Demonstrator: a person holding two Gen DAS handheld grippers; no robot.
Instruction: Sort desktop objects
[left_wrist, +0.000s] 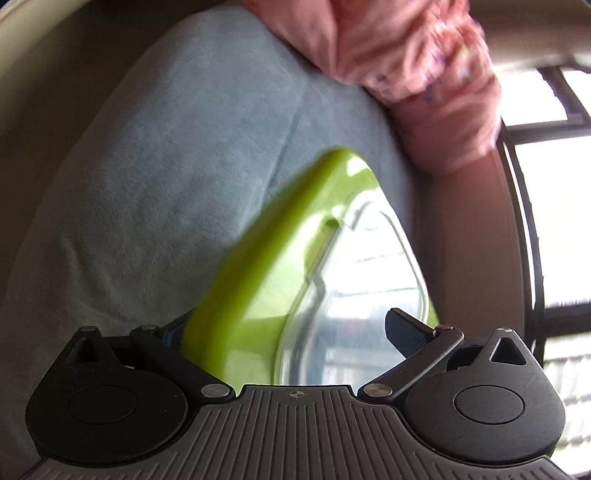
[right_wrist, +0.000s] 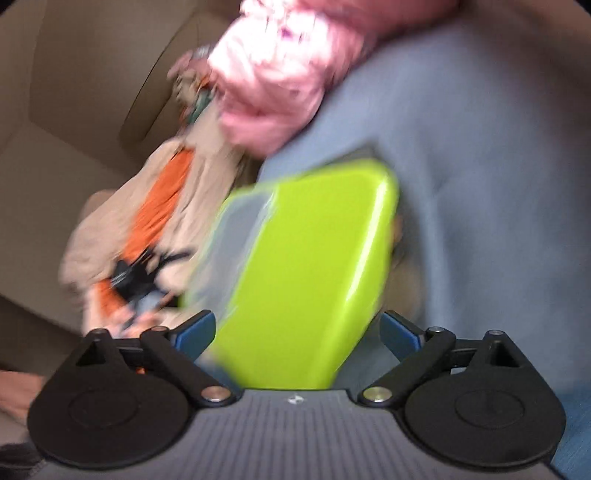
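The right gripper (right_wrist: 297, 334) stands wide open around a lime-green box (right_wrist: 310, 266), pads not clearly pressing. Ahead left, a blurred pink sleeve (right_wrist: 273, 85); right, blue-grey cloth (right_wrist: 480, 166).

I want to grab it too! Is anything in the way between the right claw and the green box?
Nothing visible is in the way. The green box already sits between the right claw's two fingers, with the blue-grey cloth behind it. The picture is too blurry to tell if they touch.

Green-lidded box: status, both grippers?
Left gripper wide, green-lidded box between its fingers, grip unclear. Right gripper open around same box. Pink sleeve close behind.
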